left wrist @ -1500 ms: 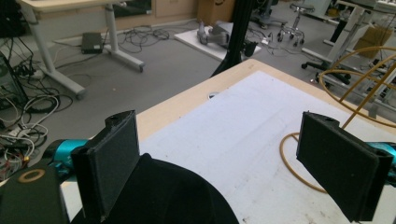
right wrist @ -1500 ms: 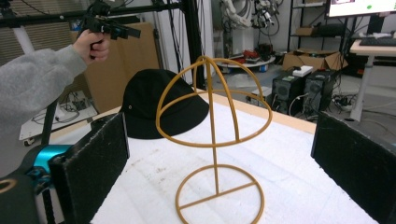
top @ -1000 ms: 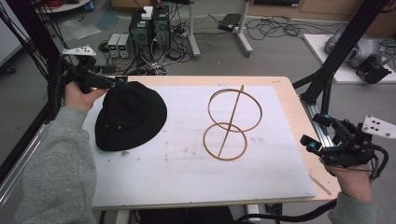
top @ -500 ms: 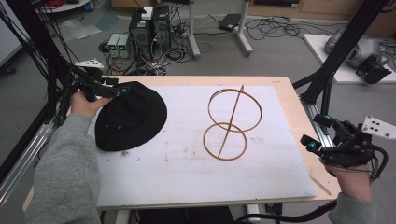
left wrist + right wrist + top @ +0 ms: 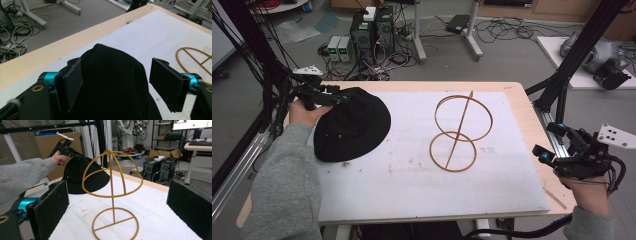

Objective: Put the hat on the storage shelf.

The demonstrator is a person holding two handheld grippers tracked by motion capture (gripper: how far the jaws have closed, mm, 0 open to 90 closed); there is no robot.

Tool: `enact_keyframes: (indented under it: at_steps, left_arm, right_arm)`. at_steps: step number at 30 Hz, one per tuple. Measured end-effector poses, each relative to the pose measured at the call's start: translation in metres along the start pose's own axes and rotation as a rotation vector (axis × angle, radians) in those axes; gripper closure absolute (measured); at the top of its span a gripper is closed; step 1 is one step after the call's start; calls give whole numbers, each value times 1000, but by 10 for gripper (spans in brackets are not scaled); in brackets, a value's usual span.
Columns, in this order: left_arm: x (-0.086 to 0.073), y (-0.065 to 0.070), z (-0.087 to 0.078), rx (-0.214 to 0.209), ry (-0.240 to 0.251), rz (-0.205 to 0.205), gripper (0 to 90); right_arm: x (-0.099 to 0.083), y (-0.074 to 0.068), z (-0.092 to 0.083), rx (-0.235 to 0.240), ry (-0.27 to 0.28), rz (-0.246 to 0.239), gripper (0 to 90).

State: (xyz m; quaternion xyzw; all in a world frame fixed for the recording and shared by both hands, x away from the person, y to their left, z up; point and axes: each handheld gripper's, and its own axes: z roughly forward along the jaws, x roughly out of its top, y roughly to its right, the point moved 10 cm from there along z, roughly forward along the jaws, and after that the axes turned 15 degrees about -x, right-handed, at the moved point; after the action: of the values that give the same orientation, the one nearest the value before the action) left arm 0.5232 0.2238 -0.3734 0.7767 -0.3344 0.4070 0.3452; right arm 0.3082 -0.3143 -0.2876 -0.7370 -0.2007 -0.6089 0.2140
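Observation:
A black bucket hat (image 5: 352,127) lies flat on the left part of the white mat (image 5: 412,190). My left gripper (image 5: 329,95) is at the hat's far left edge. In the left gripper view it (image 5: 116,87) stands open, and the hat (image 5: 115,72) bulges up between the two jaws without being pinched. A golden wire hat stand (image 5: 459,131) rises upright from the middle of the mat, bare. My right gripper (image 5: 548,139) hovers open at the table's right edge, facing the stand (image 5: 111,187), with nothing between its jaws (image 5: 120,207). The hat (image 5: 85,175) lies behind the stand there.
The wooden table's edge (image 5: 532,115) frames the mat. Black frame posts (image 5: 572,65) stand at both sides of the table. Computers and cables (image 5: 372,30) crowd the floor beyond the far edge. A grey sleeve (image 5: 287,180) lies over the near left corner.
My left gripper has edged right and slightly nearer, onto the hat's far edge. The hat, the stand and the right gripper have stayed in place.

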Motion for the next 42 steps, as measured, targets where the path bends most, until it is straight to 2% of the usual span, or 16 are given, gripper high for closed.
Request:
enact_keyframes:
  at_steps: [6,11,17,20,24,27,37,41,42]
  left_arm:
    - [-3,-1,0,-1,-6,-4,386]
    - [-7,-4,-1,5,5,-16,508]
    - [-11,-6,-1,3,-3,-21,729]
    - [-10,-4,-1,9,-8,-5,851]
    - [-8,1,-1,14,-13,10,877]
    - [-7,2,-2,9,-10,6,880]
    - [-7,2,-6,8,-14,-2,882]
    - [-2,8,-13,13,-2,11,884]
    - [2,11,-18,22,6,17,884]
  right_arm:
    - [-1,1,0,-2,-5,6,33]
    - [-1,1,1,-1,-7,4,33]
    - [-3,0,3,2,-15,6,33]
    - [-4,0,4,3,-18,1,33]
    - [-4,-1,5,3,-25,4,33]
    - [-6,-1,6,-15,-38,-20,33]
    - [-7,-2,7,-4,-42,-20,33]
    - [-6,-2,7,0,-39,-14,33]
    - [-6,-2,8,1,-40,-15,33]
